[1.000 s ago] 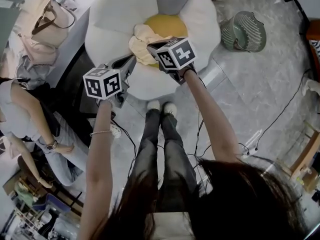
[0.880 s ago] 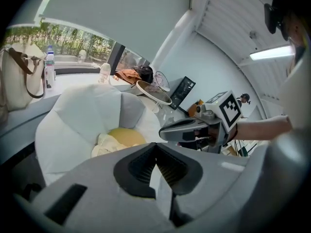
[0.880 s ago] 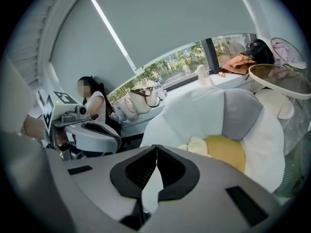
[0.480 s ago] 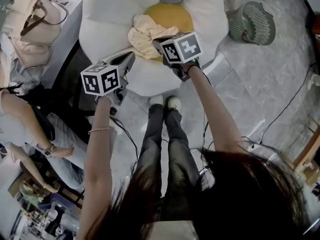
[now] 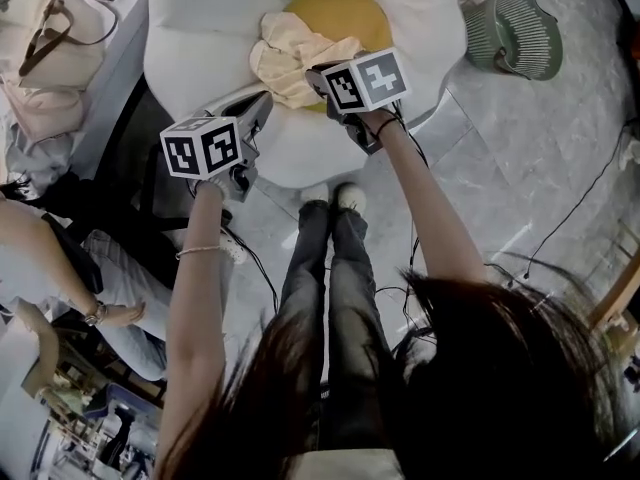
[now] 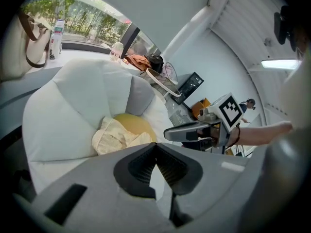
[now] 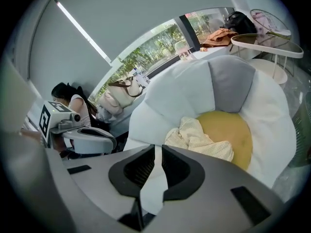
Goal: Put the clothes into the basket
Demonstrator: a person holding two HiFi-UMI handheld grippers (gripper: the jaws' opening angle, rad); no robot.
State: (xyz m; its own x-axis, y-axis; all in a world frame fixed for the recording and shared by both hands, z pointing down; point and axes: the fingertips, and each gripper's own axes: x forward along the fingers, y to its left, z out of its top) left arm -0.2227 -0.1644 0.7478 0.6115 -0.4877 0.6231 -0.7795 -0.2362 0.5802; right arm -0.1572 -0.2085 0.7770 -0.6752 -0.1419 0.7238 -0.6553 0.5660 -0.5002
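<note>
The crumpled cream garment (image 5: pixel 290 60) lies in a loose heap on a flower-shaped cushion seat (image 5: pixel 200 38) with white padded petals and a round yellow centre (image 5: pixel 350 13). It covers the near left part of the yellow centre and spills onto the white petal beside it. The heap is bunched, so it has no clear front. Its longer run goes left to right along the near edge of the yellow centre, with one fold reaching right. In the right gripper view, the garment (image 7: pixel 197 139) lies just beyond the jaws. In the left gripper view, it (image 6: pixel 116 135) is ahead and to the left.

The right gripper (image 5: pixel 318 74) points down at the near right edge of the heap. Its jaws are all but together, with nothing between them. I cannot tell whether its nose touches the cloth. The left gripper (image 5: pixel 264 104) is over the near white petal, just beside the garment. Its jaw tips meet and are empty.

The green slatted basket (image 5: pixel 520 33) stands on the grey tiled floor (image 5: pixel 520 168) to the right of the seat, well apart from the garment. The seat's right-hand petals lie between them. The person's white shoes (image 5: pixel 335 196) are at the seat's near edge. A beige handbag (image 5: pixel 50 58) sits on a pale surface to the left, and another person (image 5: pixel 70 268) sits below it. Black cables (image 5: pixel 570 208) trail across the floor. A white wire-framed round table (image 7: pixel 266 41) stands behind the seat.
</note>
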